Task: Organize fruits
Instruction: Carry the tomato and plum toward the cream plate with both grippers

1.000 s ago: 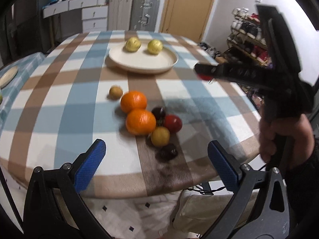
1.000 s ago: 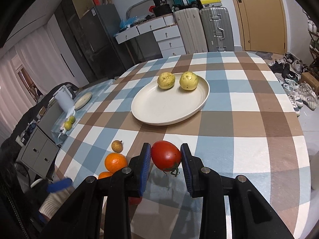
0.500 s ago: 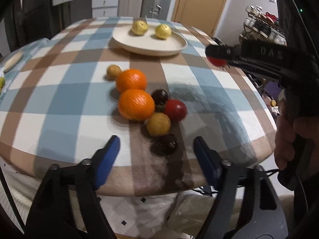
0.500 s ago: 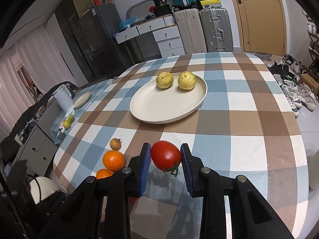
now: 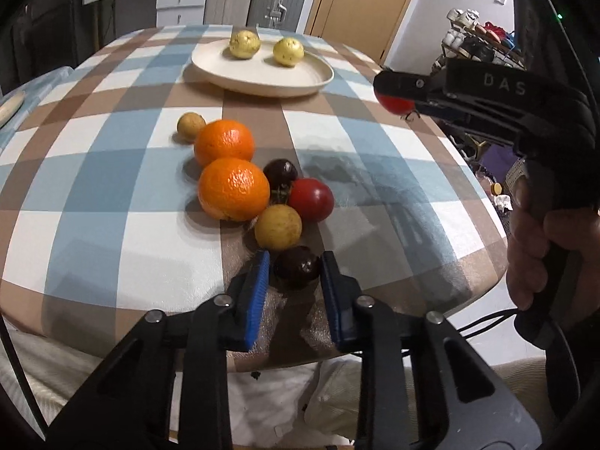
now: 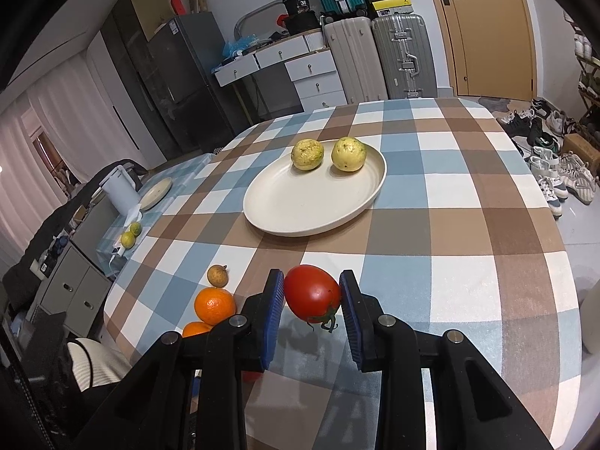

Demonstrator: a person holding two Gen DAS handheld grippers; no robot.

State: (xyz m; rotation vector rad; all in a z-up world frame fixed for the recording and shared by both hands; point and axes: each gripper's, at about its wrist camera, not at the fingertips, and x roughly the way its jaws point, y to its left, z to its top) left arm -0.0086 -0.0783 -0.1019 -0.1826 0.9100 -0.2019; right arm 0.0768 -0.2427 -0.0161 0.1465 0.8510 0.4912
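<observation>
Near the front edge of the checked table lies a dark plum (image 5: pixel 296 270). My left gripper (image 5: pixel 294 264) is closing on it, its blue pads touching both sides. Just behind lie a yellow fruit (image 5: pixel 278 227), a red tomato (image 5: pixel 311 199), another dark plum (image 5: pixel 280 173), two oranges (image 5: pixel 233 189) and a small brown fruit (image 5: pixel 190 125). My right gripper (image 6: pixel 311 285) hangs above the table, shut on a second red tomato (image 6: pixel 309 294). Farther back, the cream plate (image 6: pixel 285 221) carries two yellow-green fruits (image 6: pixel 307 154).
A hand (image 5: pixel 540 247) grips the right gripper's handle at the table's right edge. A lower side table (image 6: pixel 157 202) on the left bears a white kettle, a small dish and two limes. Suitcases, drawers and a door stand behind; shoes lie on the floor at the right.
My left gripper sank toward the front of the fruit pile and its jaws went from wide open to shut around the nearest dark plum. The right gripper kept still with its tomato.
</observation>
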